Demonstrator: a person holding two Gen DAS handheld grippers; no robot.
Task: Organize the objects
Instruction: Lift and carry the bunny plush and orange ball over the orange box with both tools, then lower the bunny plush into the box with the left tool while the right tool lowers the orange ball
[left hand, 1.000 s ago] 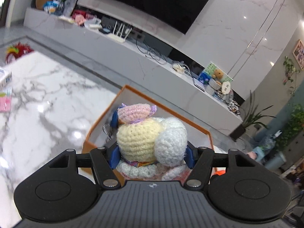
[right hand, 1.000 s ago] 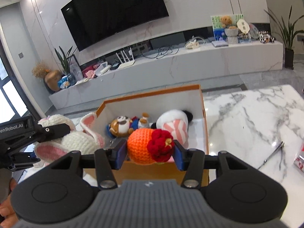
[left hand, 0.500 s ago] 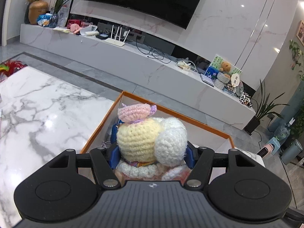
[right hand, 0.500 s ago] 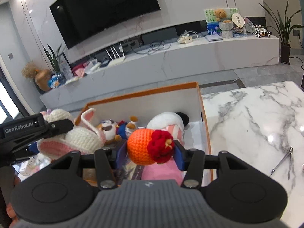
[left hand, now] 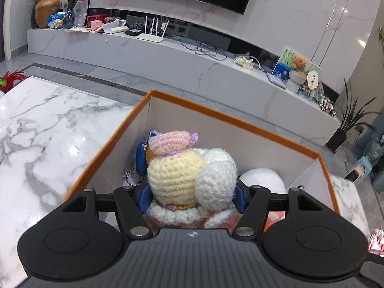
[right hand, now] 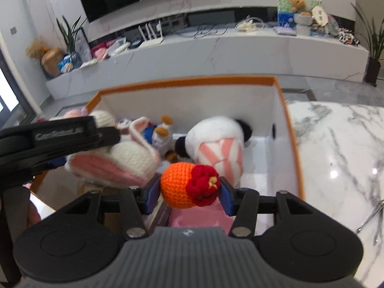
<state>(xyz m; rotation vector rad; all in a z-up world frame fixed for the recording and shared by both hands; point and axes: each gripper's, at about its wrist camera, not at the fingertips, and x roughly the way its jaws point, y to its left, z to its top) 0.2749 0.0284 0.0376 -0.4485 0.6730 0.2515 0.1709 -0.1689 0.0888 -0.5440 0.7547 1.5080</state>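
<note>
Left gripper (left hand: 192, 192) jaws clamp bunny (left hand: 177, 175); right gripper (right hand: 189, 192) jaws clamp orange doll (right hand: 184, 184). Both over box (right hand: 192, 81): lower into gaps, release gently.

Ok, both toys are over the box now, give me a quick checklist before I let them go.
1. Left hand-held gripper shut on the rabbit: ok.
2. Right hand-held gripper shut on the orange ball: ok.
3. Rabbit inside the box rim: ok.
4. Ball over the box: ok.
5. Free floor under the ball: not ok, a pink thing lies there.
6. Space under the rabbit: cannot tell.
</note>
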